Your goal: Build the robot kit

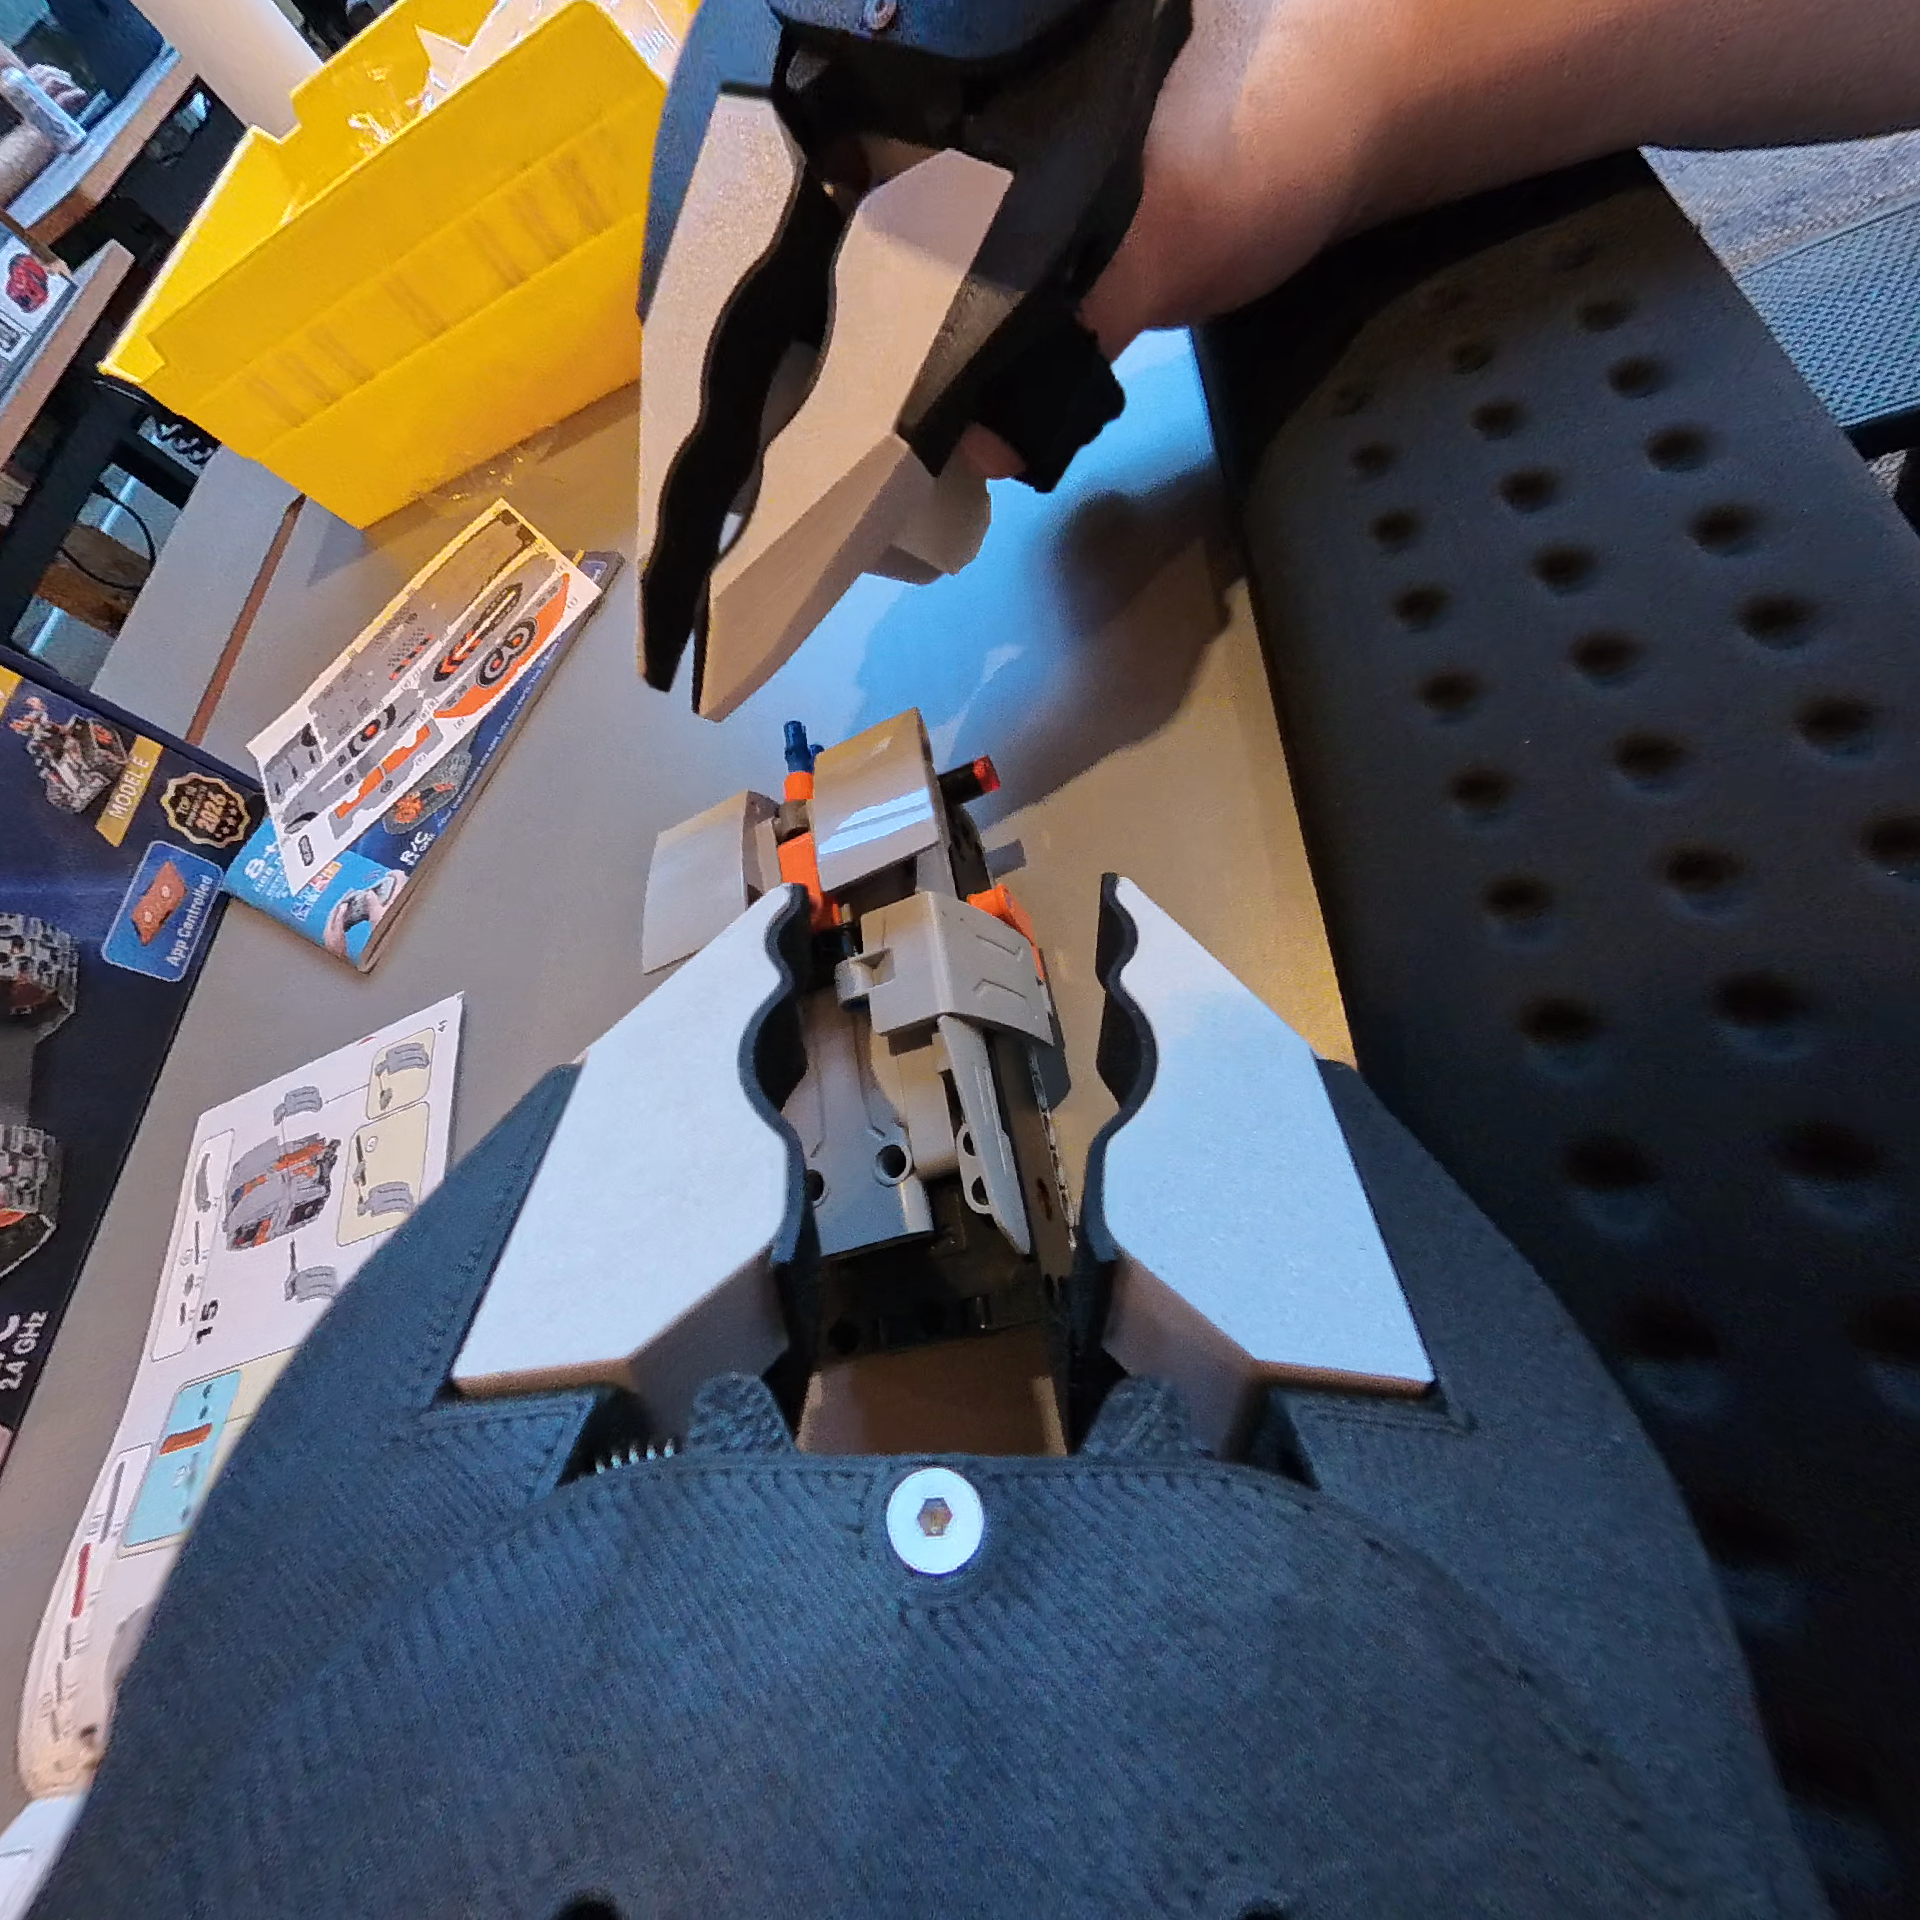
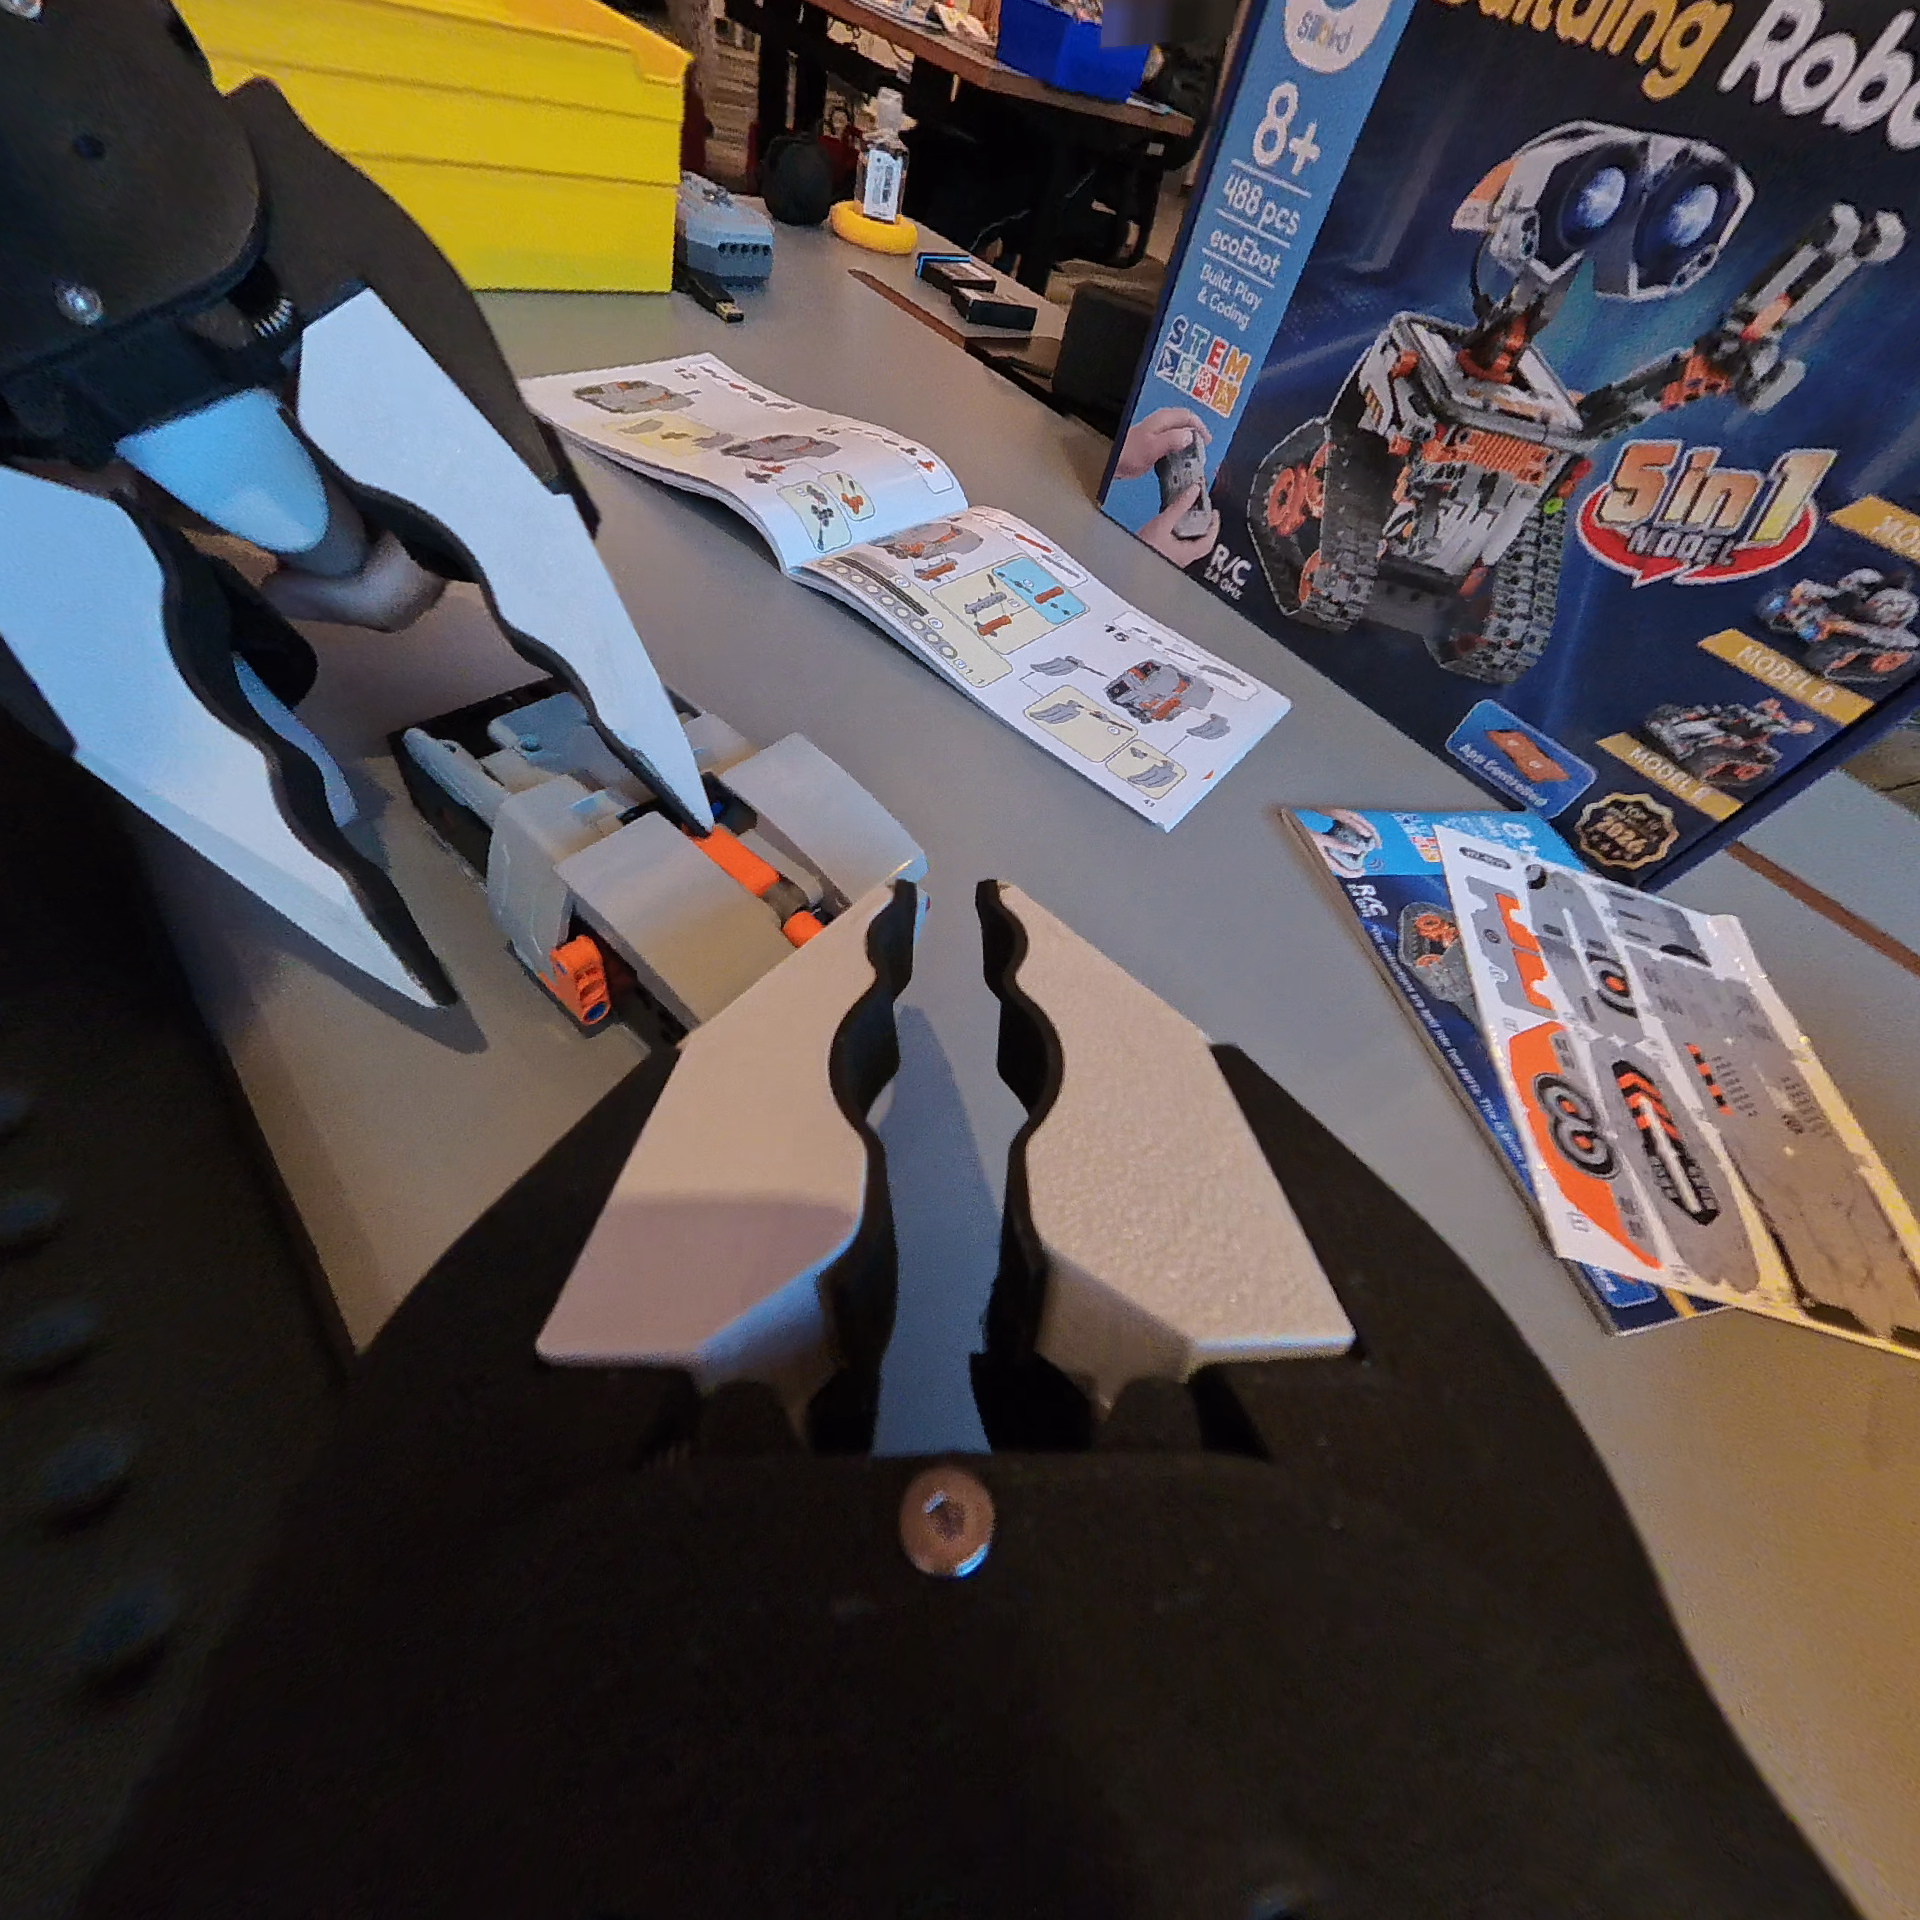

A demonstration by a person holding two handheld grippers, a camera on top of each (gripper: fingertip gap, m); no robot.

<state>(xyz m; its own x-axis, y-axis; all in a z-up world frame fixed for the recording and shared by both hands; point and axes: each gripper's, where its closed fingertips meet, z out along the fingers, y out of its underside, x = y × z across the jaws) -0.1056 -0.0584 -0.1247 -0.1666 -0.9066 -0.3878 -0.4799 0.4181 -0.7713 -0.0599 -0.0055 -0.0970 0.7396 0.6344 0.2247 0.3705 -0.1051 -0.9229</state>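
So I've got the brick model [image 1: 914, 997] sitting on the grey table [image 1: 540, 748], right by the table's near edge next to a black perforated chair back [image 1: 1621, 727]. It's a grey block build with orange pins and a black base. My left gripper [image 1: 951, 904] is spread wide around it, one finger on each side. In the right wrist view one fingertip [image 2: 694, 810] looks like it's touching the orange pin on top, while the other stands on the table just beside the model. I can't tell if there's any real squeeze on it; to me the jaws look open.

My right gripper [image 2: 948, 899] is just past the far end of the model, jaws nearly together with only a thin gap, nothing between them. In the left wrist view it comes down from above, tips pointing at the model, with a hand [image 1: 1299, 177] wrapped around its black body.

Containers: a yellow bin [image 1: 416, 270] sits at the far side of the table, with what looks like clear plastic bags poking out the top; can't make out more than that.

Other stuff around: an open instruction booklet [image 2: 935, 582], a sticker sheet [image 2: 1683, 1101] lying on top of a blue booklet [image 2: 1382, 894], and a big dark blue toy box [image 2: 1558, 416] standing upright behind them.
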